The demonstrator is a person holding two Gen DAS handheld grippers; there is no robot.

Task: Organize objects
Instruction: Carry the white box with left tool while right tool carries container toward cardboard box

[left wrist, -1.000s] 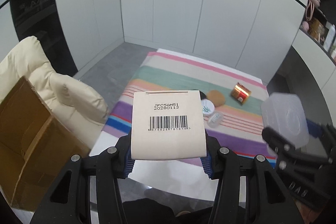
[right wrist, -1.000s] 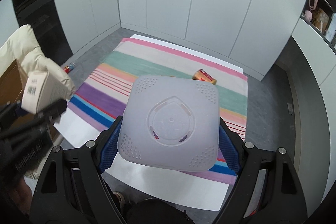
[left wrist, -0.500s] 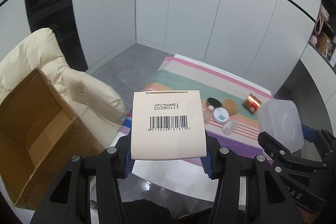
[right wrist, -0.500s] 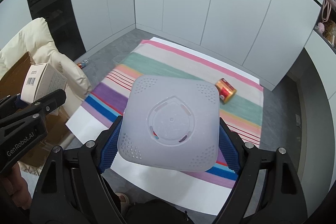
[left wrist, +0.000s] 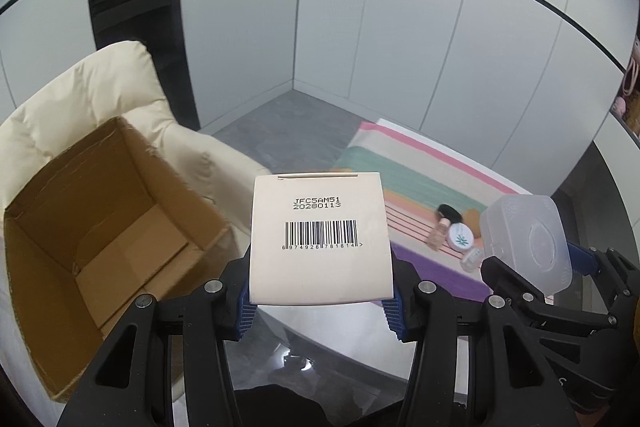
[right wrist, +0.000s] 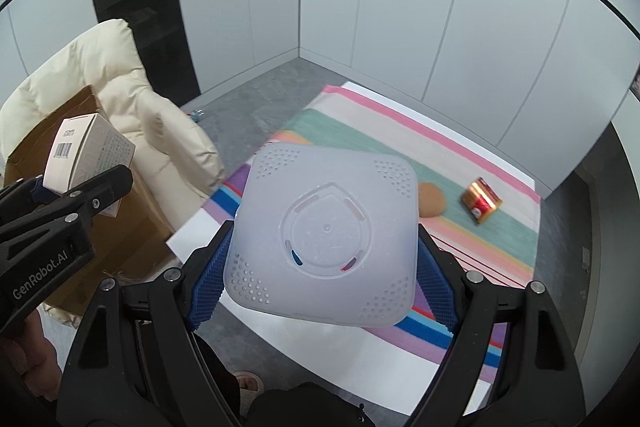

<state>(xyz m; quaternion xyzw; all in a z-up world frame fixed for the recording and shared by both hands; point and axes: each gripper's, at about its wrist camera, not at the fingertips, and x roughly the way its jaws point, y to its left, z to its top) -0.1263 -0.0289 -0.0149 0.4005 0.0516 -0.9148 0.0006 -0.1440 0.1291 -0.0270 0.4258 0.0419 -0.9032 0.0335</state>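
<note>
**Two grippers, each carrying a load beside the cardboard box**

The left gripper (left wrist: 320, 301) is clamped on a small cream carton (left wrist: 319, 239), its blue pads pressing both side faces. The carton's top face carries the print "JFC5AM51", "20280113" and a barcode numbered 6974926781814. It is held in the air just right of the open brown cardboard box (left wrist: 100, 227), which rests on a cream padded chair (left wrist: 80, 95).

The right gripper (right wrist: 324, 279) grips a translucent white square plastic container (right wrist: 324, 235) with rounded corners, dotted perforations at each corner and a round moulded centre. Its arm reads "GenRobot.AI" on the left gripper's side. On the striped mat (right wrist: 400, 135) farther right lie a red-and-gold packet (right wrist: 480, 201) and a tan sponge (right wrist: 432, 201).
</note>
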